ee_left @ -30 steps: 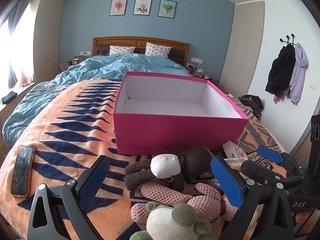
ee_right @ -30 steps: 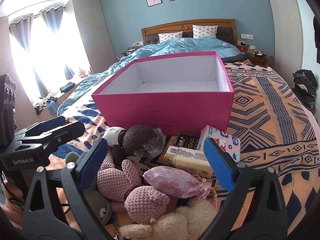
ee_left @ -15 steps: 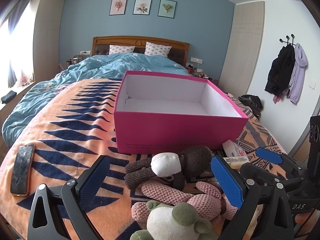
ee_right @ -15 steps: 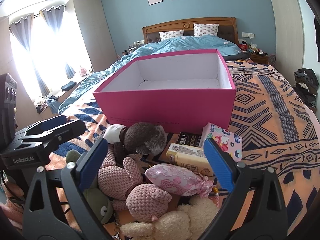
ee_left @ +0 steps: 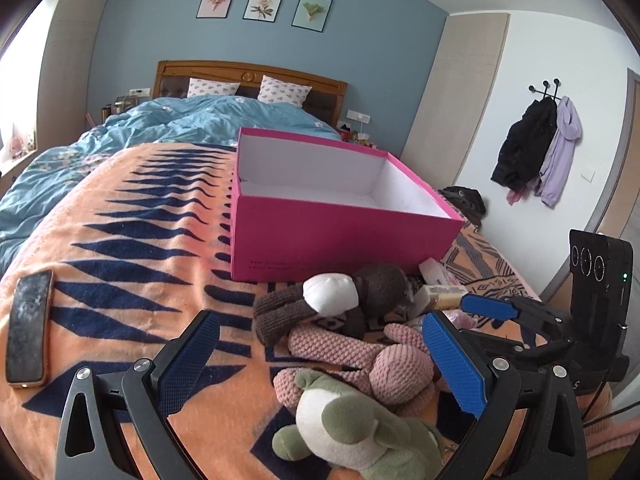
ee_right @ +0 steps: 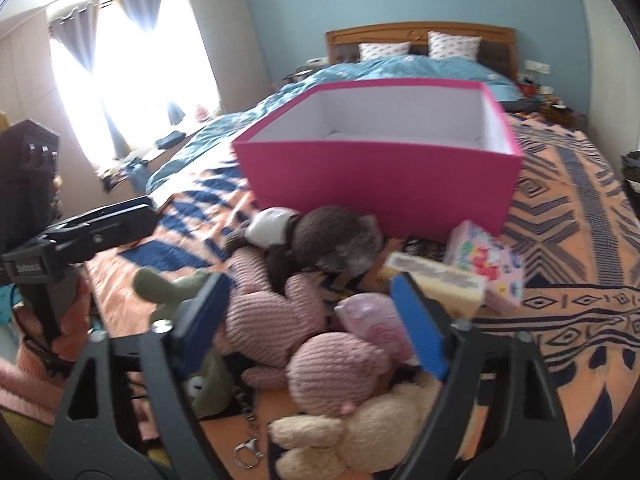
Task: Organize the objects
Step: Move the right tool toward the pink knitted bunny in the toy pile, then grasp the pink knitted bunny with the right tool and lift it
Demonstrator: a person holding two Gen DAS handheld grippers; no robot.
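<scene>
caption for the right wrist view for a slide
Right gripper closing over a pink knitted plush in a toy pile before an empty pink box.

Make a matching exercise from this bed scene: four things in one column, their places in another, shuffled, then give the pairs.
Things:
1. open pink cardboard box
2. dark mobile phone
3. green and white plush toy
4. black and lilac jackets

Places:
A. on wall hooks
B. between the left gripper fingers
C. alone on the orange patterned blanket
D. behind the toy pile

Pairs: 1-D, 2-C, 3-B, 4-A
</scene>
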